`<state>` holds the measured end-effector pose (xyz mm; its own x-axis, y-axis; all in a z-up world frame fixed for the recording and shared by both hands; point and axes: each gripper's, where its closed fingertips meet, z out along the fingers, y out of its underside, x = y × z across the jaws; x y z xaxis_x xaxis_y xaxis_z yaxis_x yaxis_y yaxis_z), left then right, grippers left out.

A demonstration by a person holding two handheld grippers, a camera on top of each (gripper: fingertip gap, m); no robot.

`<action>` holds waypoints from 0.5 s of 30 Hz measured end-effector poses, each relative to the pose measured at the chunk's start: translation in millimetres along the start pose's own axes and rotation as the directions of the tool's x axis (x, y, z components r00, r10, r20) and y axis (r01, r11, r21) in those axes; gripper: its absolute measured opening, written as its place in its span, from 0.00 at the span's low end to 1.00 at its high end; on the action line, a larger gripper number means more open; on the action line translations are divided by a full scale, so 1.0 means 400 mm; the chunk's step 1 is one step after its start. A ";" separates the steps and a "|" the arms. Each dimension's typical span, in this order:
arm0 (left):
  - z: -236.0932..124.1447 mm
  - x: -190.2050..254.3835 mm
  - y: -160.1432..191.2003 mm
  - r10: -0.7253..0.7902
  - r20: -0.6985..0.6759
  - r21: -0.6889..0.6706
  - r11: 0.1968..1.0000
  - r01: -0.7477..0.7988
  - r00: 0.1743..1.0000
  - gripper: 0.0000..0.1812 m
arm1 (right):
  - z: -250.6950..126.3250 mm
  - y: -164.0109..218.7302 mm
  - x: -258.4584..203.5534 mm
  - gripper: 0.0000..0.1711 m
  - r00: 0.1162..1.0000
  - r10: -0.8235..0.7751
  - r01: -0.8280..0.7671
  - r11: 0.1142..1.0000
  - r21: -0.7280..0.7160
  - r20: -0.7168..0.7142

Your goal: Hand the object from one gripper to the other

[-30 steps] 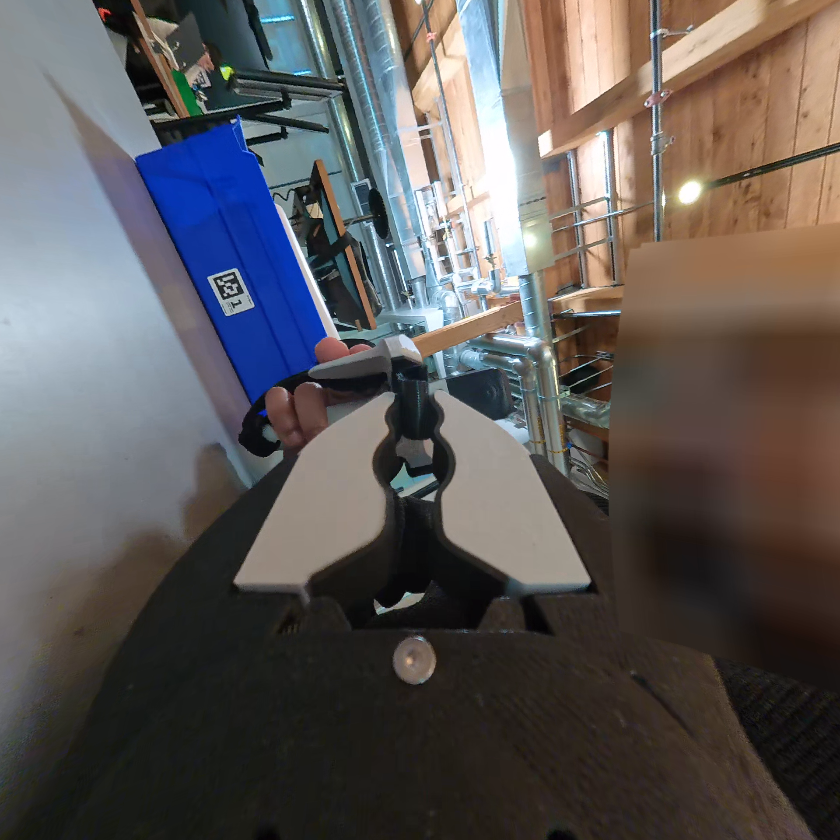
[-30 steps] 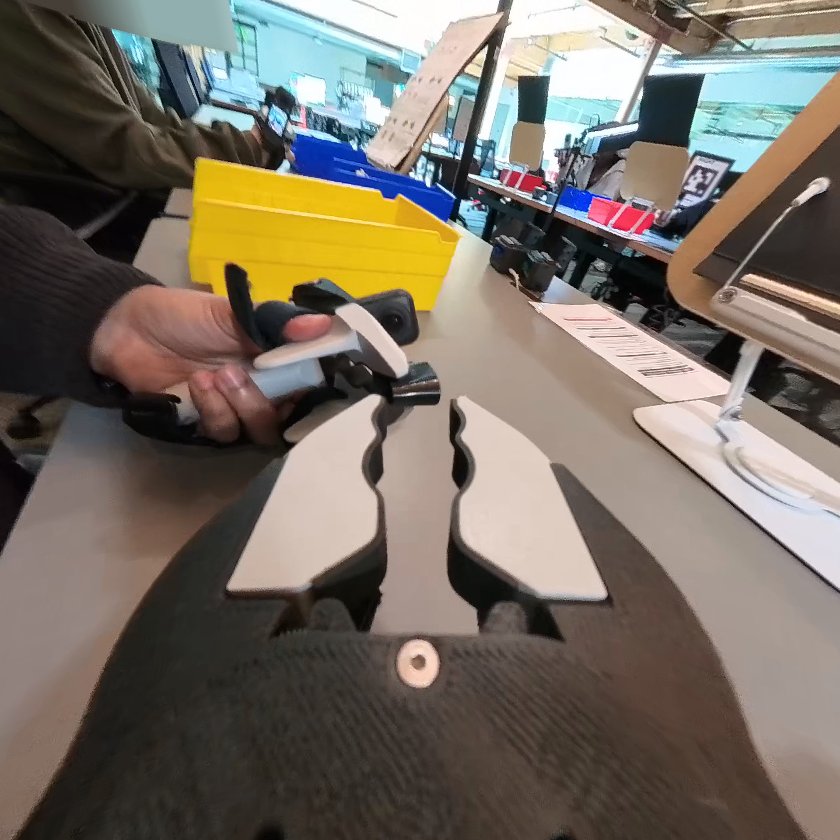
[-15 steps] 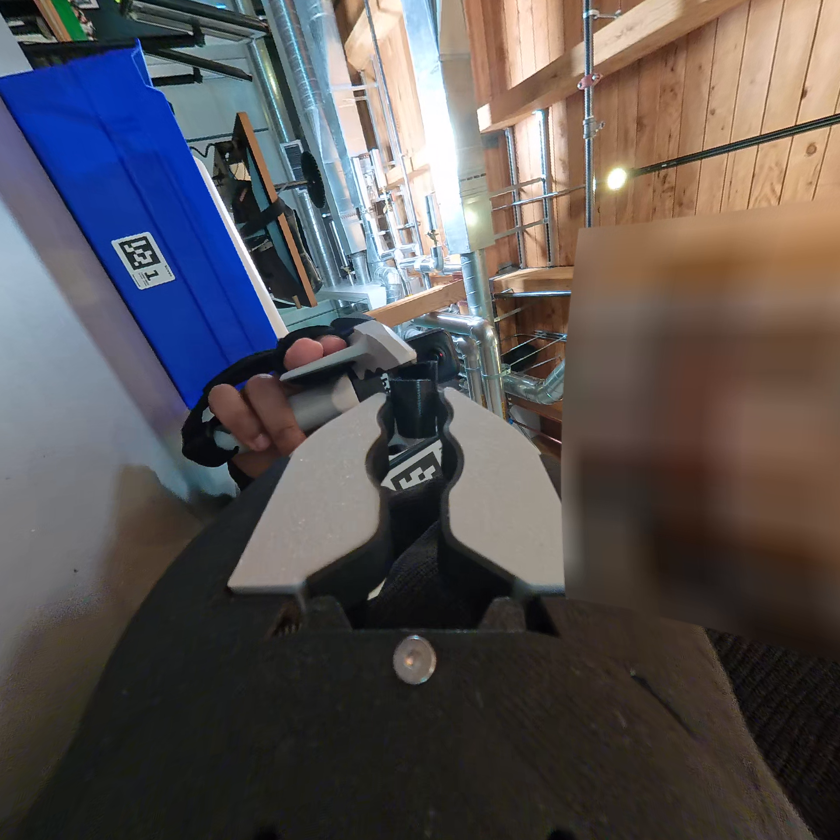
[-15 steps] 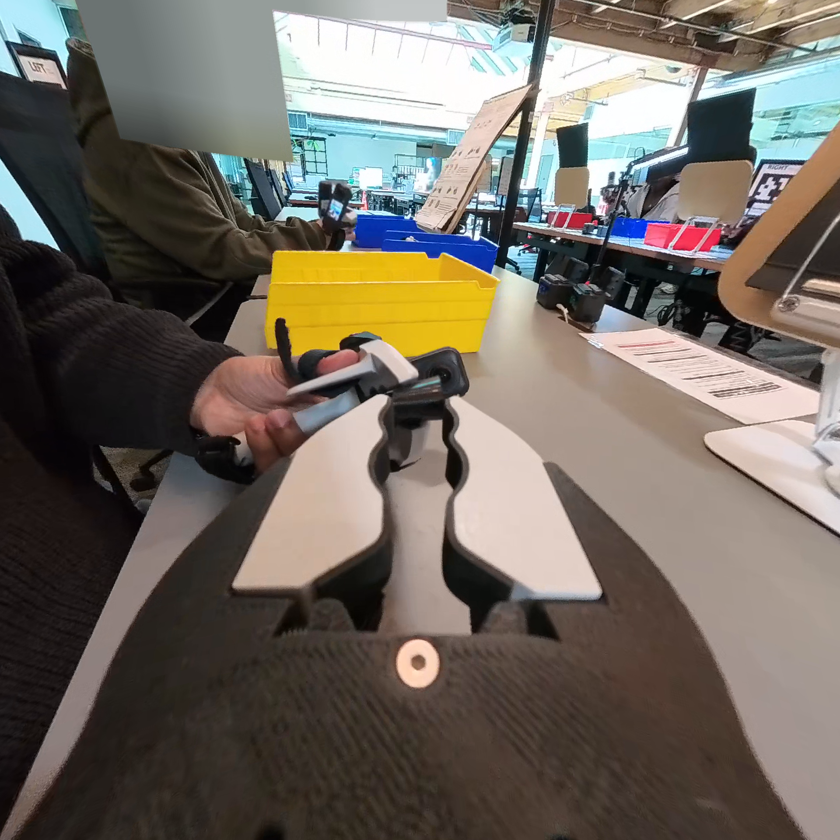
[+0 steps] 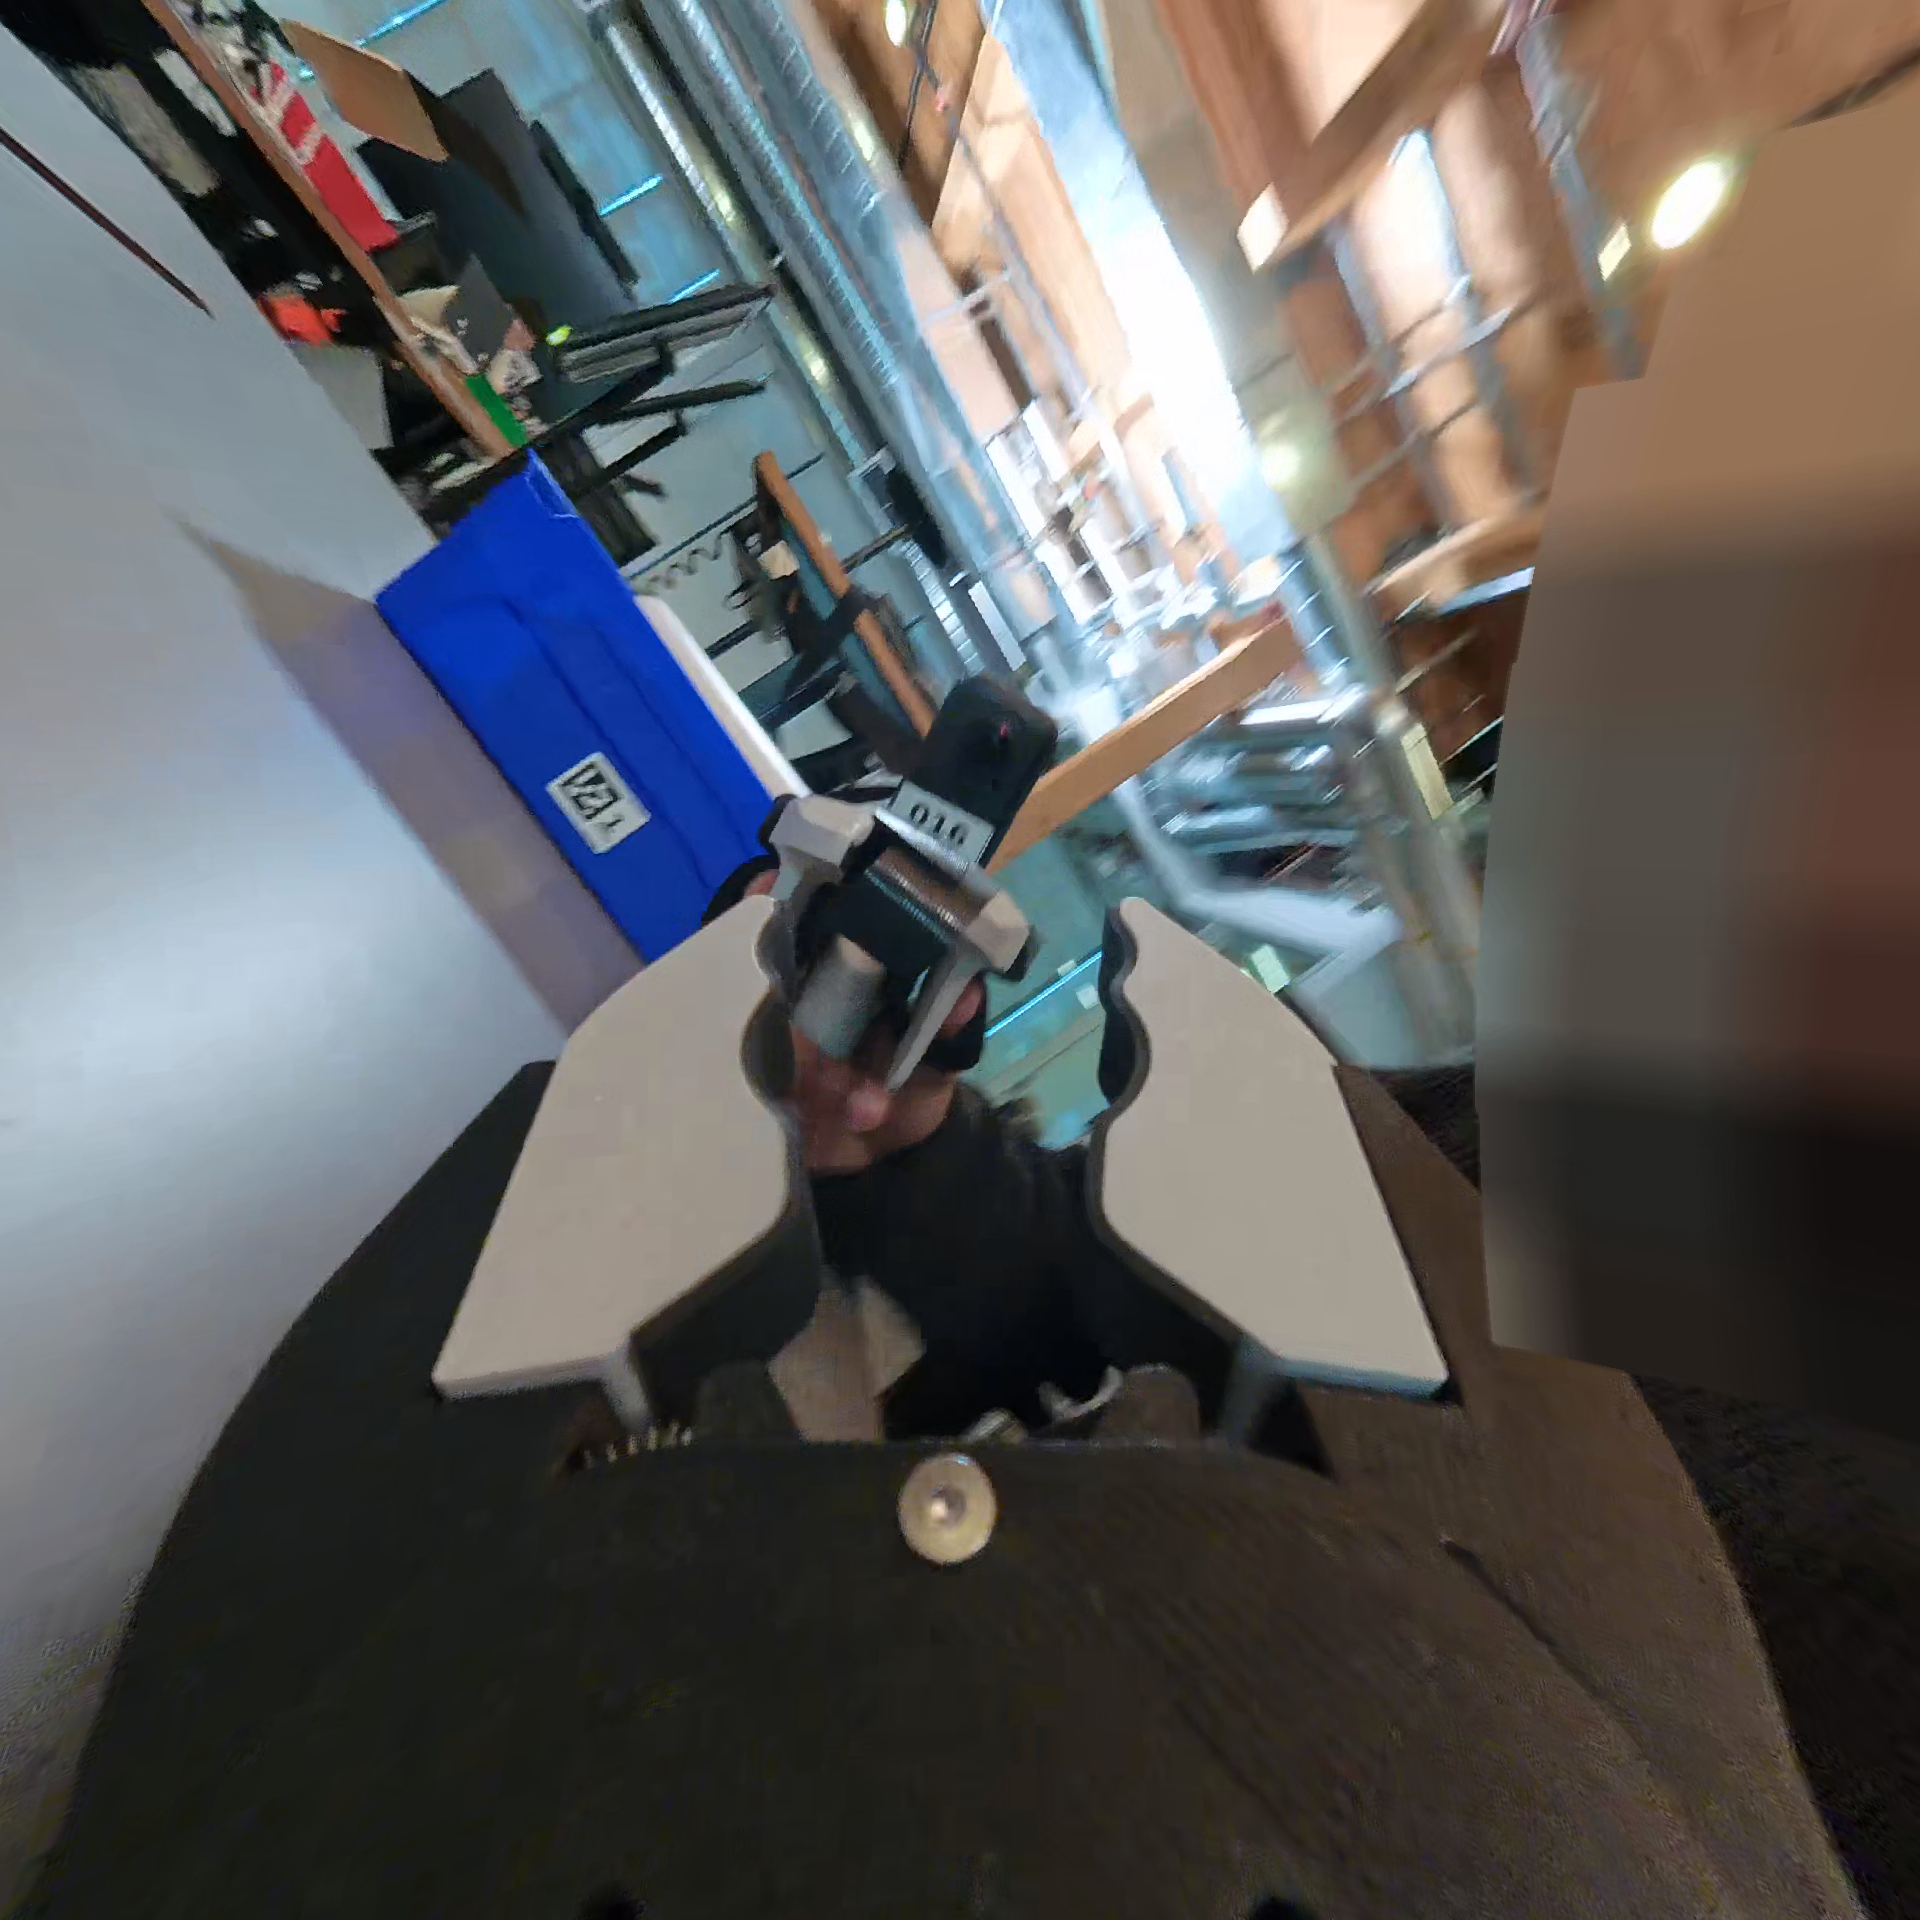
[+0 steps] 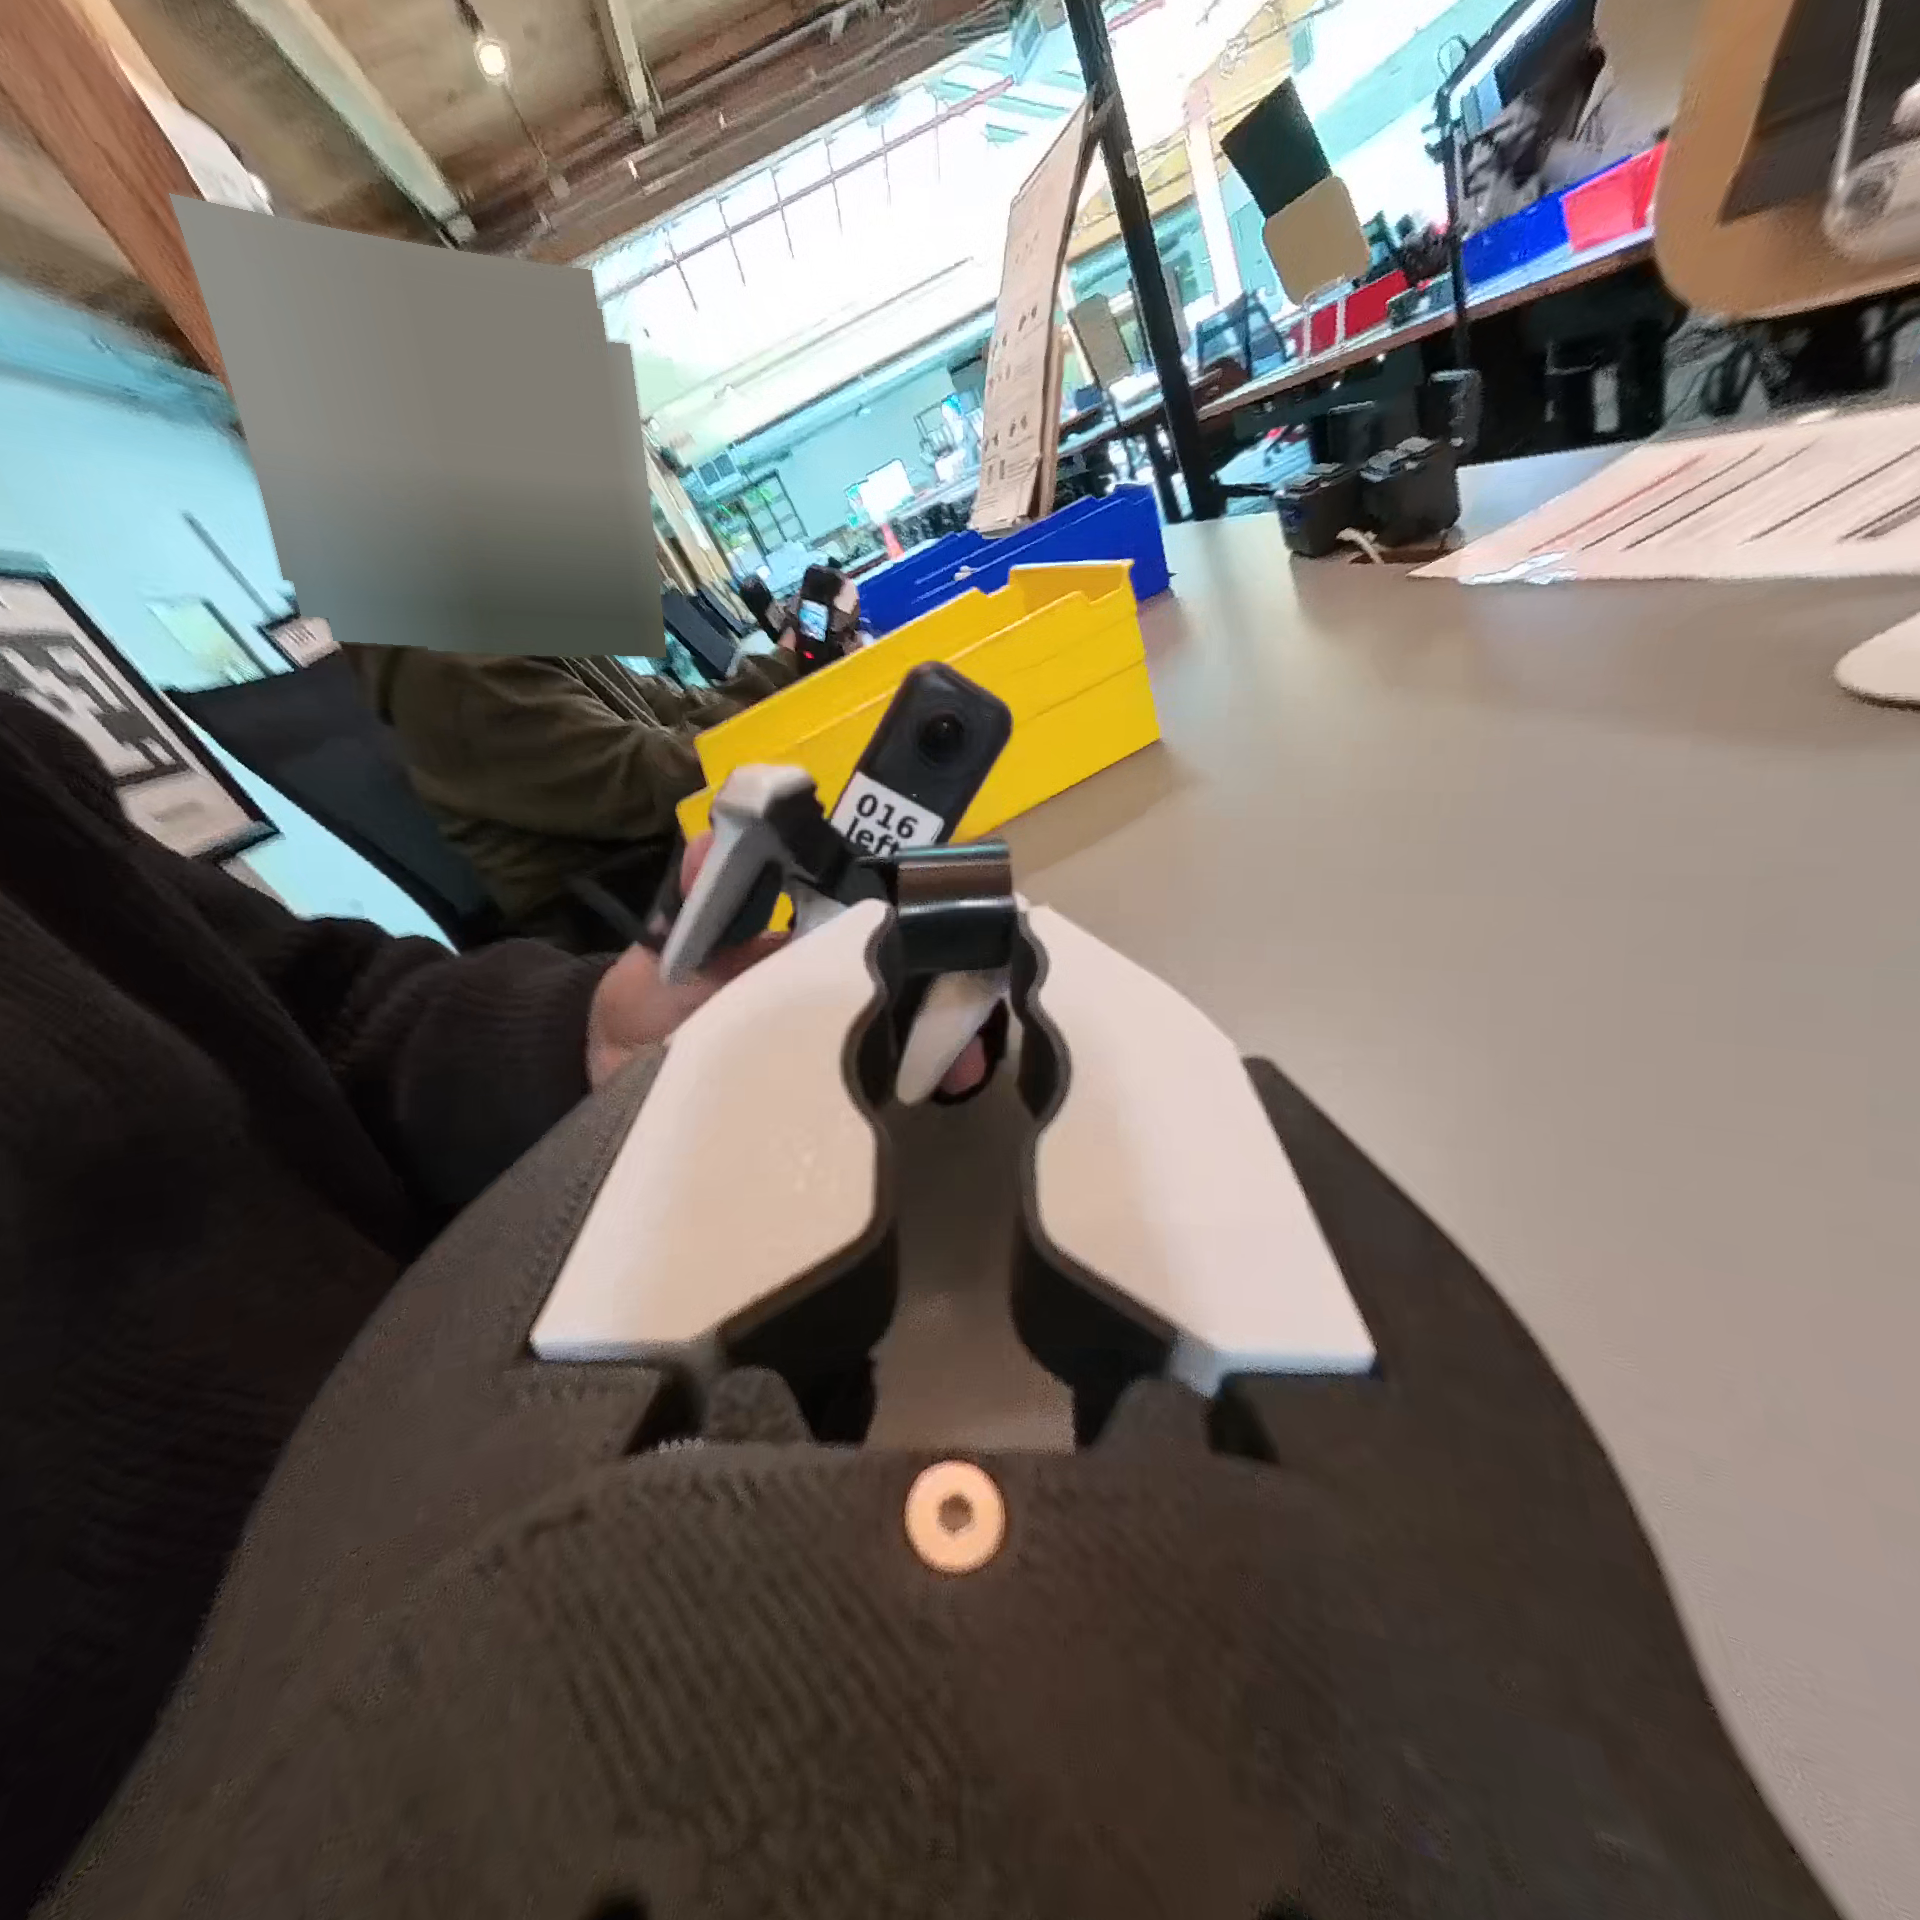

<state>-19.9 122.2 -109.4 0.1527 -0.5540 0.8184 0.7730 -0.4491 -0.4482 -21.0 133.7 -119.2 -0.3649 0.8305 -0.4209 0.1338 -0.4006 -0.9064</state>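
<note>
White label (image 6: 886,823) sitting on camera (image 6: 940,727) just beyond right gripper (image 6: 954,925); coded sticker (image 5: 597,802) showing on blue bin (image 5: 540,665) left of left gripper (image 5: 945,925); wording not being given.

— How do the left tongs (image 5: 940,935) stand?
— Jaws spread wide, gripping nothing — pointed straight at the other tool.
— And the right tongs (image 6: 951,940)?
— Jaws drawn close, tips pinching a small black piece.

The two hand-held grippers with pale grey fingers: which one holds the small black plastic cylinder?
The right gripper: its fingers are closed on the small black plastic cylinder. The left gripper stands wide open, gripping nothing.
</note>
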 end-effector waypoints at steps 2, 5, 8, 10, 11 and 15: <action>0.005 -0.005 0.016 0.133 0.064 -0.072 0.989 -0.128 0.989 0.29 | -0.005 -0.007 0.004 0.12 0.997 0.081 -0.081 0.997 0.020 0.021; 0.009 -0.004 0.027 0.258 0.101 -0.130 0.961 -0.245 0.961 0.24 | -0.009 -0.008 0.013 0.12 0.982 0.182 -0.183 0.983 0.031 0.048; 0.009 -0.007 0.026 0.227 0.094 -0.112 0.970 -0.216 0.969 0.24 | -0.006 -0.002 0.008 0.12 0.961 0.261 -0.264 0.964 0.018 0.091; 0.007 -0.009 0.021 0.174 0.081 -0.078 0.983 -0.168 0.981 0.24 | -0.002 0.003 0.001 0.12 0.951 0.289 -0.291 0.957 0.003 0.113; 0.007 -0.011 0.019 0.160 0.081 -0.067 0.986 -0.155 0.984 0.24 | 0.000 0.005 -0.003 0.12 0.949 0.293 -0.295 0.955 -0.004 0.120; 0.007 -0.008 0.022 0.196 0.083 -0.083 0.978 -0.189 0.977 0.20 | 0.005 0.012 -0.011 0.12 0.951 0.284 -0.283 0.959 -0.022 0.125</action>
<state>-11.9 122.1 -115.1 0.3516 -0.5714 0.7415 0.6761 -0.3929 -0.6233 -20.5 127.5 -121.4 -0.4244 0.6274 -0.6529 0.2522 -0.6106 -0.7507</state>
